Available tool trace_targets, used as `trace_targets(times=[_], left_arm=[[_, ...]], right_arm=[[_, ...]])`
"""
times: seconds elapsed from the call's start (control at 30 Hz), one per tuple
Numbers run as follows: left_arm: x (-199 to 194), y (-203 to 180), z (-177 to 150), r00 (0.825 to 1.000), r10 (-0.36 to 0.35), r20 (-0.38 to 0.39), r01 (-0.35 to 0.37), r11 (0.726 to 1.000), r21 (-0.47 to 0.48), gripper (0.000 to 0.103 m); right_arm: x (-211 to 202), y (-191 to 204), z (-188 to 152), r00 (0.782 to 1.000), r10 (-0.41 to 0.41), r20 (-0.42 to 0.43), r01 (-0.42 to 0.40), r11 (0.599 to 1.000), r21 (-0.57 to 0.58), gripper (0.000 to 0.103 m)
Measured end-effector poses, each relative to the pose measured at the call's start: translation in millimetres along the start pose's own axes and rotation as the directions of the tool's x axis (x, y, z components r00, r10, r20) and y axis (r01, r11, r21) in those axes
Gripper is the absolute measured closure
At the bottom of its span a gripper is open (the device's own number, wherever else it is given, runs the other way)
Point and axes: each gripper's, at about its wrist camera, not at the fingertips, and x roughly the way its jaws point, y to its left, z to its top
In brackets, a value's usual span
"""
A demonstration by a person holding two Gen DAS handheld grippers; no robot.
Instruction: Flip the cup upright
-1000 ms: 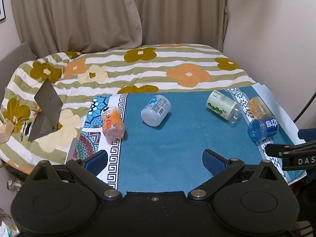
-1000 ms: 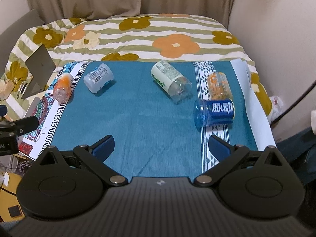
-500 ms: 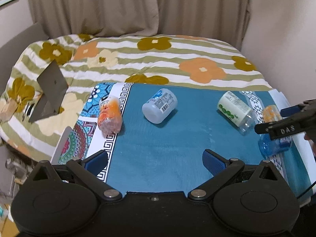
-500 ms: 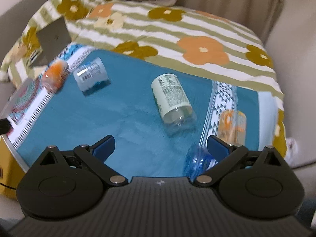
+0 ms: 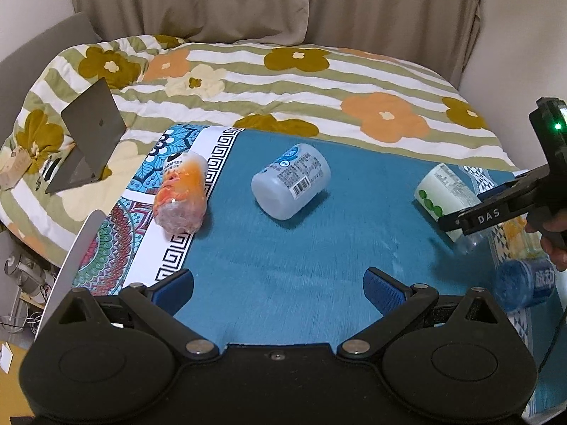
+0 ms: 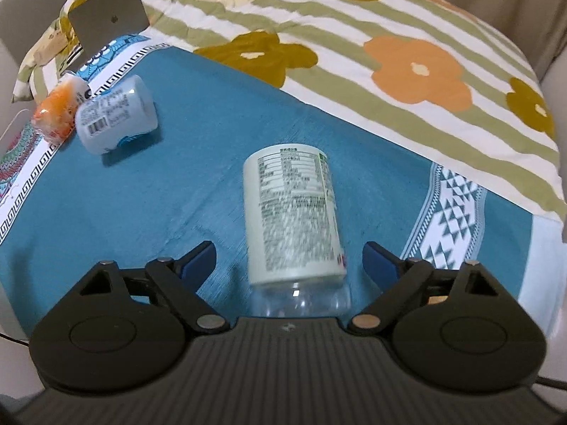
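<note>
Several plastic cups lie on their sides on a blue cloth [image 5: 319,241]. A cup with a pale green-white label [image 6: 294,219] lies between the open fingers of my right gripper [image 6: 290,262], clear end toward the camera; it also shows in the left wrist view [image 5: 443,194]. A pale blue cup [image 5: 290,186] lies mid-cloth, ahead of my open, empty left gripper [image 5: 280,287]. An orange cup [image 5: 182,191] lies at the left. A blue cup [image 5: 524,283] and another orange cup [image 5: 521,233] lie at the right, partly hidden by the right gripper's body.
The cloth lies on a bed with a striped floral quilt [image 5: 301,81]. An open grey laptop [image 5: 92,134] stands on the quilt at the left. A curtain [image 5: 248,0] and walls close the far side. The cloth's patterned border [image 5: 117,241] nears the bed's left edge.
My right gripper has moved forward and down until its open fingers straddle the green-white cup. My left gripper has drifted a little; the cups have not moved.
</note>
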Motion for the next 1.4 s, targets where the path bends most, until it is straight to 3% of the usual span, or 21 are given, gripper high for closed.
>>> trace_targets(times=[0.07, 0.2, 0.57, 0.83, 1.1, 1.4], left_arm=[[4, -2, 2, 1.0, 0.0, -0.001, 0.0, 1.0, -0.004, 0.0], [8, -3, 3, 1.0, -0.003, -0.012, 0.003, 1.0, -0.004, 0.0], [0, 5, 10, 1.0, -0.02, -0.011, 0.02, 1.0, 0.013, 0.0], [-18, 26, 7, 0.998, -0.058, 0.002, 0.058, 0.997, 0.052, 0.0], [-26, 50, -8, 0.995, -0.101, -0.009, 0.101, 0.989, 0.111, 0.0], [-23, 72, -23, 0.989, -0.142, -0.041, 0.147, 0.974, 0.169, 0.0]], right_arm=[[7, -2, 2, 1.0, 0.006, -0.012, -0.007, 1.0, -0.011, 0.005], [17, -5, 2, 0.999, 0.03, -0.04, -0.031, 0.999, -0.014, 0.024], [-1, 0, 4, 0.999, 0.035, -0.01, -0.035, 0.999, 0.037, 0.026], [-43, 34, -10, 0.999, 0.027, 0.032, -0.032, 0.982, 0.189, 0.026], [-62, 91, -47, 0.999, 0.021, 0.044, -0.036, 0.928, 0.372, 0.026], [-43, 135, -84, 0.999, -0.034, 0.022, 0.017, 0.847, 0.531, 0.026]])
